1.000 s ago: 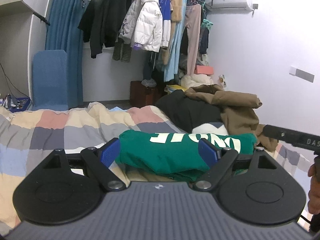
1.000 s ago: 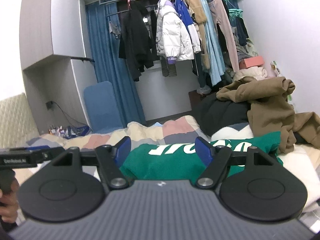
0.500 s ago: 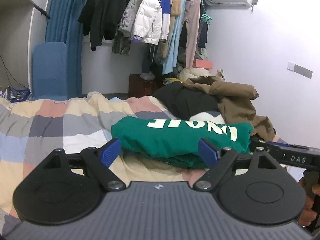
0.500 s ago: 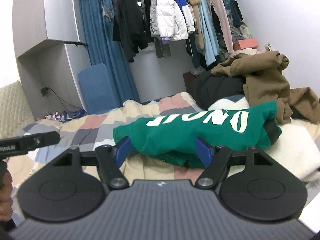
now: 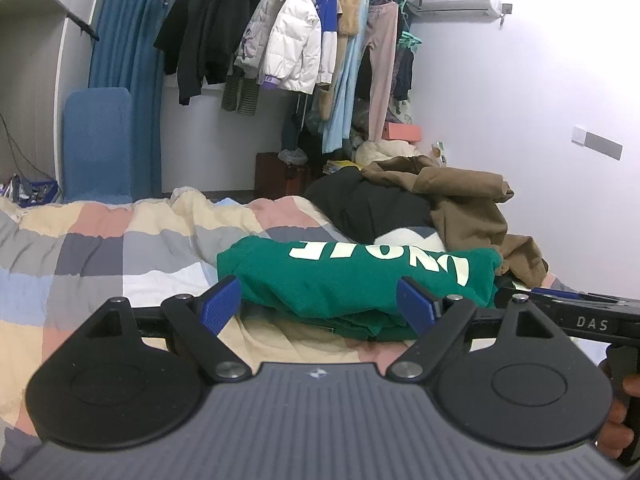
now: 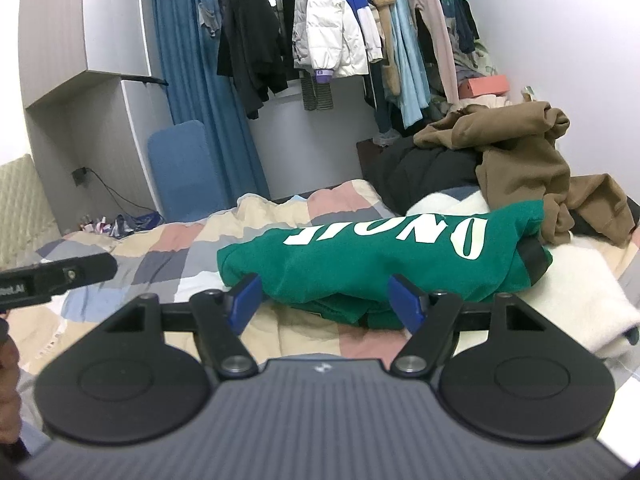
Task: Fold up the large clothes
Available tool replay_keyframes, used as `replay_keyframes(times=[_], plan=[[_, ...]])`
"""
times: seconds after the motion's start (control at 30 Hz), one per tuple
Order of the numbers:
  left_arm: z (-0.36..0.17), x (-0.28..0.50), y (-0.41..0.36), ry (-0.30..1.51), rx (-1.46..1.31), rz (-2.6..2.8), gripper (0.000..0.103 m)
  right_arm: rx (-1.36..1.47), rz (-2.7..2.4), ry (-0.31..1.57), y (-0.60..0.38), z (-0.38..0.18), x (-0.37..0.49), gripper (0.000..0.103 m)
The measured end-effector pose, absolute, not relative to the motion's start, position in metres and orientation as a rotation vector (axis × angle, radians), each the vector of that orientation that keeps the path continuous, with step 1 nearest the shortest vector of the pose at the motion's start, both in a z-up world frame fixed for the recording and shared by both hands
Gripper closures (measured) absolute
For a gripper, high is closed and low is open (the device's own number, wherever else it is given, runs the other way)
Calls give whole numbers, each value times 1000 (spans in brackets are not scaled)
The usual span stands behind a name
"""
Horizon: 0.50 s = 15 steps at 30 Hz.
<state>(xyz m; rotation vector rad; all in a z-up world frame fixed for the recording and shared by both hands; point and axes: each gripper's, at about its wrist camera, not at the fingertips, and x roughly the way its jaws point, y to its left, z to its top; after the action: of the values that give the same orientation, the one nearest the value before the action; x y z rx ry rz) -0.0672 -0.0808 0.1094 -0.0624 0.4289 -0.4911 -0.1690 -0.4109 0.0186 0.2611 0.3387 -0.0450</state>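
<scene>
Both grippers had sunk and drawn back a little from the green sweatshirt point(image 5: 360, 280) since a second earlier, when its near edge sat between their blue pads; it now lay just beyond the fingertips, free on the bed.

From the left gripper point(image 5: 318, 306) outward: its jaws stood wide apart with nothing between them, and the same held for the right gripper point(image 6: 324, 300), released and empty. Just past both lay the sweatshirt, folded into a thick bundle with white lettering on top, resting on the checked quilt point(image 5: 100, 256) toward the right side of the bed. Its right end touched a white fleecy garment point(image 6: 560, 300); farther right and beyond sat a heap of brown point(image 6: 520, 152) and black clothes point(image 5: 368, 208), and a loaded clothes rail point(image 5: 300, 32) hung at the far wall.

As a judgement, the bundle looked soft, fairly bulky and light, not slippery and in no way fragile, yet apt to sag and spring open if lifted at one point. Taking it at the two ends of the near folded edge, pinching all layers together, seemed the safest hold.
</scene>
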Motion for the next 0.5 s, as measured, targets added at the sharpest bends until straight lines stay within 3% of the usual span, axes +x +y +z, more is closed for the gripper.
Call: replay_keyframes(times=[0.2,0.5], plan=[[110,-71,-86,428,-53,-486,14,257,-37,341,-412,18,-173,31],[107,-69,-89,435,-60,-479,3,261,-43,337,-416,18,-175,31]])
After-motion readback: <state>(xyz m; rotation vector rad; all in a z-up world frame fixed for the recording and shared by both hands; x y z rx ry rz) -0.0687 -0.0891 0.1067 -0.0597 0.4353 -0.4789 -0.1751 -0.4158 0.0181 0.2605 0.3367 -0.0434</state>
